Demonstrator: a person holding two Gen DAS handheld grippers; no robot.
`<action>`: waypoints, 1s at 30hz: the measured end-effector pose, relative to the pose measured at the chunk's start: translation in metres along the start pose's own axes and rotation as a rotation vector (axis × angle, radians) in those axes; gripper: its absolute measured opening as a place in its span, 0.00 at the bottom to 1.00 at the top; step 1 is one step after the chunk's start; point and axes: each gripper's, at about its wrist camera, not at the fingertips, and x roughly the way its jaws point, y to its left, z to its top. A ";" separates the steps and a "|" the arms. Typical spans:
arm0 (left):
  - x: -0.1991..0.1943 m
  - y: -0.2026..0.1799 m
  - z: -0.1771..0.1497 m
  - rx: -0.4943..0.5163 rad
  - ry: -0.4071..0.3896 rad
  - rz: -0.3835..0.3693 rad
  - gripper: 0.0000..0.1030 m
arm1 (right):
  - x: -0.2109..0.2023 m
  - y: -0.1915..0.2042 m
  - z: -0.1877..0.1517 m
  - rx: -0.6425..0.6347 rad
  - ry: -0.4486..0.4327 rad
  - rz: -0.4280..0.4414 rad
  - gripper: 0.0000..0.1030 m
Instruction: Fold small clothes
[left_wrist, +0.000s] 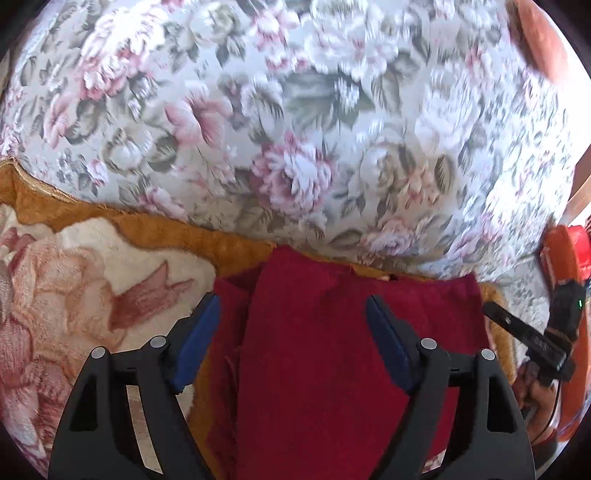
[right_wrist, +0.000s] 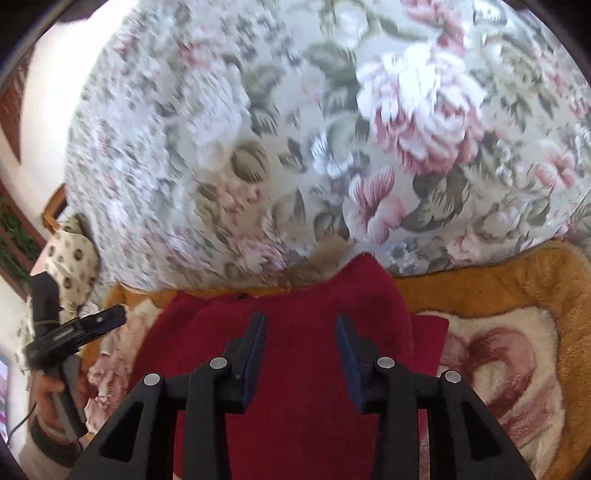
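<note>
A dark red fleecy garment (left_wrist: 332, 350) lies on a plush blanket, folded with layers overlapping. My left gripper (left_wrist: 291, 302) hovers over it, open and empty, blue pads spread wide. In the right wrist view the same red garment (right_wrist: 295, 424) fills the lower middle, with a raised corner pointing away. My right gripper (right_wrist: 301, 319) is over it, open and empty. The right gripper shows at the right edge of the left wrist view (left_wrist: 524, 332); the left gripper shows at the left edge of the right wrist view (right_wrist: 85, 325).
The garment rests on a cream and orange plush blanket (left_wrist: 92, 280) with pink flowers, also in the right wrist view (right_wrist: 509, 350). Beyond it is a floral bedsheet (left_wrist: 295, 129). A spotted cloth (right_wrist: 74, 254) lies at the far left.
</note>
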 end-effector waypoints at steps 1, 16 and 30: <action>0.007 -0.003 -0.002 0.002 0.012 0.020 0.78 | 0.014 -0.004 0.001 0.016 0.027 -0.022 0.36; 0.047 0.004 -0.029 -0.006 0.086 0.184 0.78 | 0.012 0.006 -0.015 -0.043 0.083 -0.156 0.36; -0.001 -0.004 -0.051 0.010 0.057 0.199 0.78 | -0.001 -0.002 -0.074 -0.035 0.111 -0.187 0.36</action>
